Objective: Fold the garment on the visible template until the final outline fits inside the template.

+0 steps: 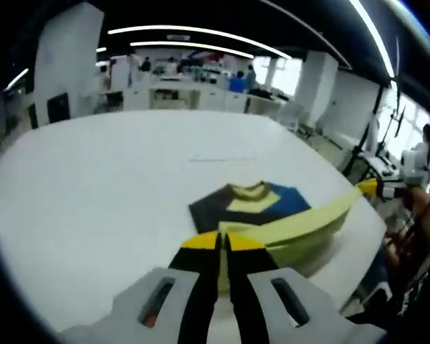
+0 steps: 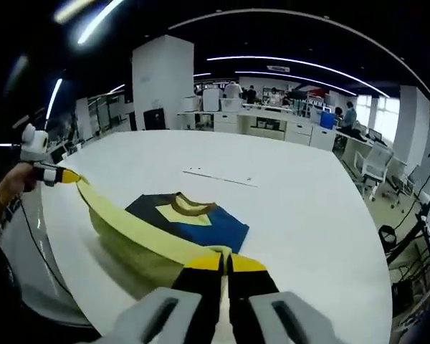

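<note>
Garment (image 1: 252, 204) lies near my edge of the white table (image 1: 100, 186), neck end flat and pointing away from me: dark and blue panels, a pale yellow chest patch and collar. Its yellow lower part (image 2: 140, 233) is lifted off the surface and stretched in a taut band between my two grippers.

My left gripper (image 1: 223, 242) has its jaws pressed together on one corner of that yellow hem, and my right gripper (image 2: 225, 261) is clamped the same way on the other corner. In each view the opposite gripper sits at the far end of the band.

I judge the cloth to be light, soft and limp. It sags wherever it is unsupported and would slip if pinched too shallowly, so the hem corners are the right hold, with an even tension kept between them so the fold edge lands straight.

A faint line (image 2: 218, 177) is marked on the table beyond the collar; whether it belongs to the template I cannot tell.
</note>
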Demonstrator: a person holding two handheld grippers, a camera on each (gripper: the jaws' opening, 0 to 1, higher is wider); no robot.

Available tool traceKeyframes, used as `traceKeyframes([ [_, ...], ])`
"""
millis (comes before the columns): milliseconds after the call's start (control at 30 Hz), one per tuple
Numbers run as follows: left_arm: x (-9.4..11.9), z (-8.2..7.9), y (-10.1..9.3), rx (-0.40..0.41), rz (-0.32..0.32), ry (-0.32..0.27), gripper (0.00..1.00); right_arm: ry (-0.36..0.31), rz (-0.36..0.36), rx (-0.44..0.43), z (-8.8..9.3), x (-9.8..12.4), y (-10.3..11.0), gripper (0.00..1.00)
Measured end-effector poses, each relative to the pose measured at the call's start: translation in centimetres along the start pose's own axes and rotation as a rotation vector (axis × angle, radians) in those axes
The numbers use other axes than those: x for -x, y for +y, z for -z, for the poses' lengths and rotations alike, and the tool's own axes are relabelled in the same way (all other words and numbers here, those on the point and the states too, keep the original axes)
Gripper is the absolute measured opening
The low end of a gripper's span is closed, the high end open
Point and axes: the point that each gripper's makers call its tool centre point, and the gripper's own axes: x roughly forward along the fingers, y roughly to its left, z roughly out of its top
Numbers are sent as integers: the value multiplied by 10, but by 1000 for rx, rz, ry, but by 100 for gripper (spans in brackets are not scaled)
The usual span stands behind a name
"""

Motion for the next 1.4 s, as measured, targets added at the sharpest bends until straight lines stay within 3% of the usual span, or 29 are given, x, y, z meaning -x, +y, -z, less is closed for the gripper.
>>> traceKeyframes([
  [367, -23, -26, 12, 7, -27, -52, 0, -44, -4, -47, -24, -27, -13, 0],
  [800, -77, -55, 30, 31, -85, -109, 0, -69, 22, -128, -43, -73, -35, 0],
  [1033, -104, -54, 40, 58, -100, -99, 0, -50, 35, -172, -39, -105, -47, 0],
  [1100, -115, -56, 43, 17, -94, -115, 0, -31, 53, -185, -33, -116, -52, 0],
  [1400, -156, -37, 66, 78, -139, -59, 0, 7, 41, -237, -20, -159, -59, 0],
])
